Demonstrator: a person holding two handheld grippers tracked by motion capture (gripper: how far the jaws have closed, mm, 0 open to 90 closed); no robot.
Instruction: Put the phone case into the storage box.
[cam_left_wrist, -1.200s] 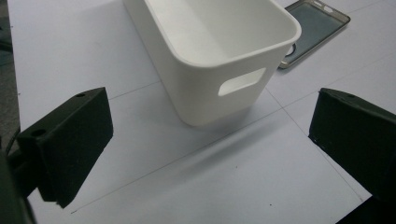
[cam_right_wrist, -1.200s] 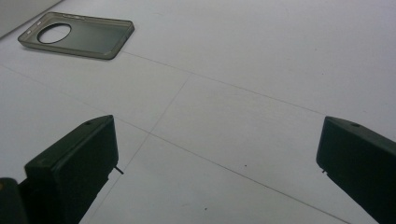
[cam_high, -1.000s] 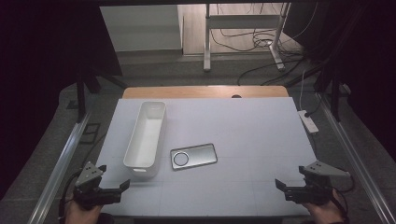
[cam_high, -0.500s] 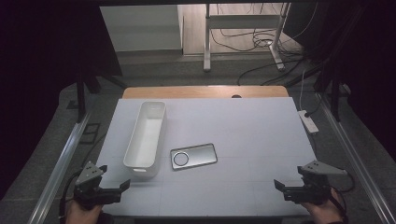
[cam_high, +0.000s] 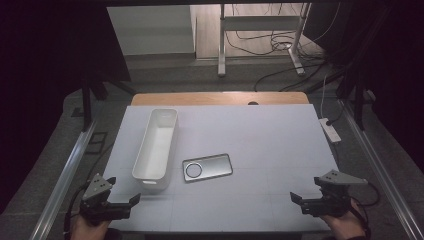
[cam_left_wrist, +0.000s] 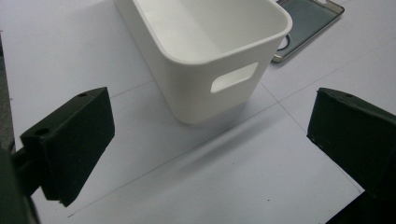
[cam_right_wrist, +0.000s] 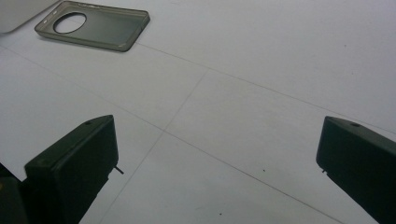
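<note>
High view, left gripper (cam_high: 134, 199): lower left of frame, over the counter (cam_high: 260, 140); fingers spread, holding nothing
Right gripper (cam_high: 295, 198): lower right of frame; fingers spread, holding nothing
White bin (cam_high: 156, 143): left of centre, long side running up the frame; its handle-slot end faces the left gripper (cam_left_wrist: 210, 154) in the left gripper view
Phone case (cam_high: 207, 167): centre, flat on the counter, just beside the bin; upper left in the right gripper view (cam_right_wrist: 93, 25)

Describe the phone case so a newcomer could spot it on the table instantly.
On the white table, find the long white bin left of centre. The phone case lies flat just to its right, near the bin's near end. It is thin, smoky grey and translucent, with a round camera hole.
</note>
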